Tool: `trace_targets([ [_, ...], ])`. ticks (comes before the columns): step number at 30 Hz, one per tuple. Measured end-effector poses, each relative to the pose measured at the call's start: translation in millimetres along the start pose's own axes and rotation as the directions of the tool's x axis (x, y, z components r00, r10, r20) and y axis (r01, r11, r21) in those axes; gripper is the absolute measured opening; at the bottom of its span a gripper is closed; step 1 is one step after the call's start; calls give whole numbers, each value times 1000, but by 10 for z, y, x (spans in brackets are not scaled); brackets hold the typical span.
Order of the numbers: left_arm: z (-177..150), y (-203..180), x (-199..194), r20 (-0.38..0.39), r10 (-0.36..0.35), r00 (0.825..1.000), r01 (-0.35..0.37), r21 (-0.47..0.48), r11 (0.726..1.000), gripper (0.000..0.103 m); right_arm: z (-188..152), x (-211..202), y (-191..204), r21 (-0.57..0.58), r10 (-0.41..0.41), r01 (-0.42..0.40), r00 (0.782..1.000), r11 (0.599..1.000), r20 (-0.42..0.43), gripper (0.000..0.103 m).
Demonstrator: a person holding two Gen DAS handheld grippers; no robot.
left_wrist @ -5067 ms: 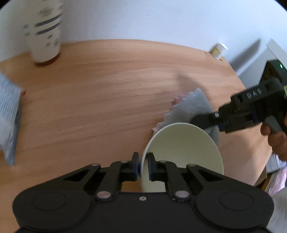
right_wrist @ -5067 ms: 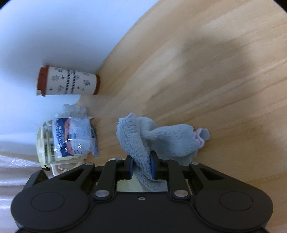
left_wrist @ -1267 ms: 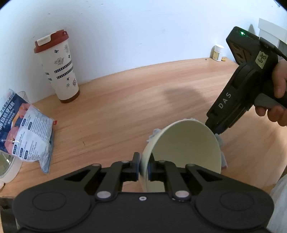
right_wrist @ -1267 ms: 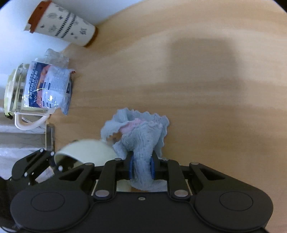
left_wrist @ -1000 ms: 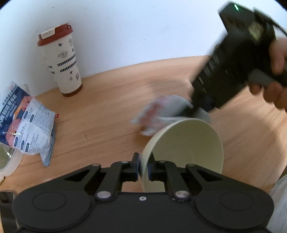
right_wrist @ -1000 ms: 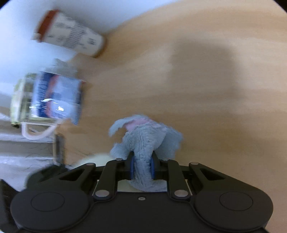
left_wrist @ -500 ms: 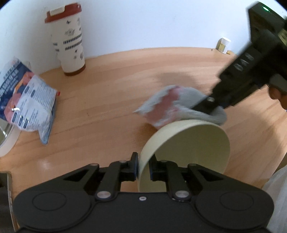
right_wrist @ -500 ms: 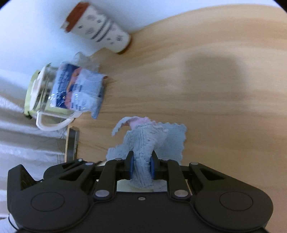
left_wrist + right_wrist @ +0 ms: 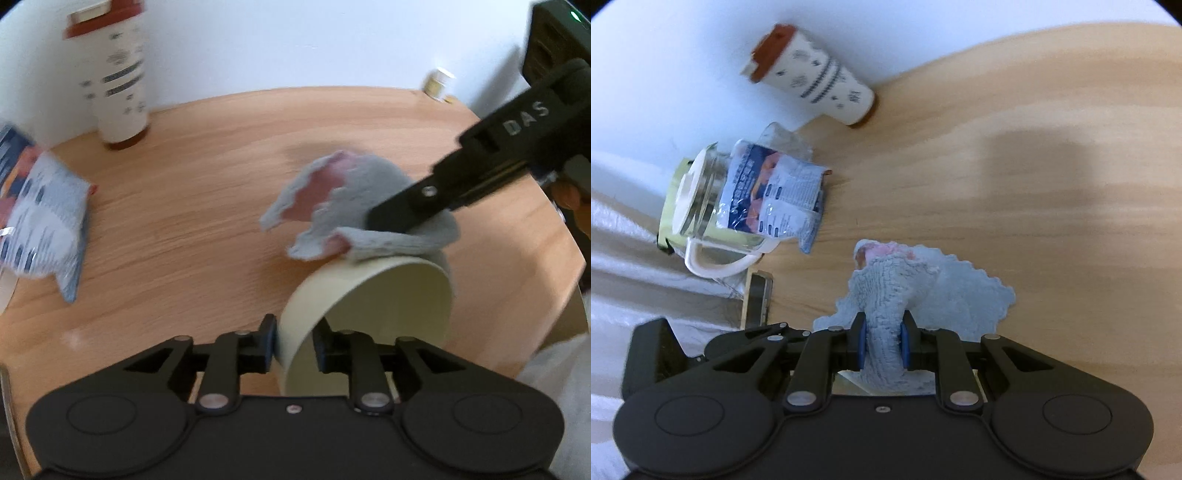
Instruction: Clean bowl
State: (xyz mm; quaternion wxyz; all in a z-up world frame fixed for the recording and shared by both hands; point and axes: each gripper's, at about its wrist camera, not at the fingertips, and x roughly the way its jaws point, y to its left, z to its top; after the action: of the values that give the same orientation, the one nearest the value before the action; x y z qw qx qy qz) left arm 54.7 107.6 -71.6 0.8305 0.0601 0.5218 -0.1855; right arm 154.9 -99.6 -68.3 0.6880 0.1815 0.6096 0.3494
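My left gripper (image 9: 294,341) is shut on the near rim of a cream bowl (image 9: 384,314), which is tilted on its side above the wooden table (image 9: 192,221). My right gripper (image 9: 882,341) is shut on a grey-blue cloth with a pink underside (image 9: 905,280). In the left wrist view the right gripper (image 9: 373,221) presses that cloth (image 9: 354,206) on the bowl's far upper rim and outer wall. In the right wrist view the bowl is almost hidden under the cloth and gripper body.
A tall white tumbler with a red lid (image 9: 118,77) stands at the back by the wall. A blue and white snack bag (image 9: 775,192) leans on a glass jug (image 9: 701,206) at the left. A small jar (image 9: 439,83) stands far right. The table edge curves at the right.
The right gripper has carried the cloth from behind the bowl up onto its far rim. The bowl has tipped a little further over in the left gripper.
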Motion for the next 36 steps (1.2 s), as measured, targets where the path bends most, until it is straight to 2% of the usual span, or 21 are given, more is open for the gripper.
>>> trace_targets([
  [2, 57, -59, 7, -8, -1, 1000, 1, 73, 997, 29, -5, -24, -32, 10, 7, -7, 1000, 1000, 0, 21],
  [9, 312, -224, 49, -42, 16, 999, -5, 253, 967, 29, -38, -51, -66, 18, 35, -35, 999, 999, 7, 21],
  [11, 389, -290, 41, -53, 4, 999, 13, 311, 950, 29, -46, -44, -69, 25, 43, -43, 999, 999, 11, 21],
  [16, 410, -465, 76, -58, 32, 998, 0, 482, 876, 23, -82, -51, -94, 44, 59, -60, 998, 997, 30, 21],
  [22, 406, -549, 103, -37, 54, 998, -24, 567, 823, 12, -135, -104, -175, 91, 70, -76, 995, 993, 67, 21],
  [24, 414, -538, 122, -29, 62, 998, -36, 558, 829, 10, -165, -191, -231, 112, 78, -89, 992, 990, 102, 21],
  [27, 377, -469, 140, 1, 68, 998, -58, 513, 856, 8, -198, -297, -309, 135, 72, -91, 988, 987, 137, 21],
  [29, 337, -390, 114, 42, 59, 997, -71, 431, 899, 9, -220, -350, -374, 159, 75, -100, 985, 982, 157, 21],
  [30, 319, -381, 102, 52, 60, 997, -76, 408, 910, 9, -228, -374, -411, 174, 78, -108, 983, 979, 168, 21],
  [33, 262, -238, 72, 98, 44, 994, -66, 232, 970, 9, -211, -441, -563, 243, 94, -144, 974, 959, 204, 21],
  [35, 235, -141, 46, 133, 24, 991, -40, 122, 992, 9, -188, -476, -659, 289, 108, -173, 968, 942, 227, 21],
  [36, 233, -142, 48, 137, 23, 990, -39, 113, 993, 9, -166, -482, -678, 299, 111, -180, 966, 937, 234, 21],
])
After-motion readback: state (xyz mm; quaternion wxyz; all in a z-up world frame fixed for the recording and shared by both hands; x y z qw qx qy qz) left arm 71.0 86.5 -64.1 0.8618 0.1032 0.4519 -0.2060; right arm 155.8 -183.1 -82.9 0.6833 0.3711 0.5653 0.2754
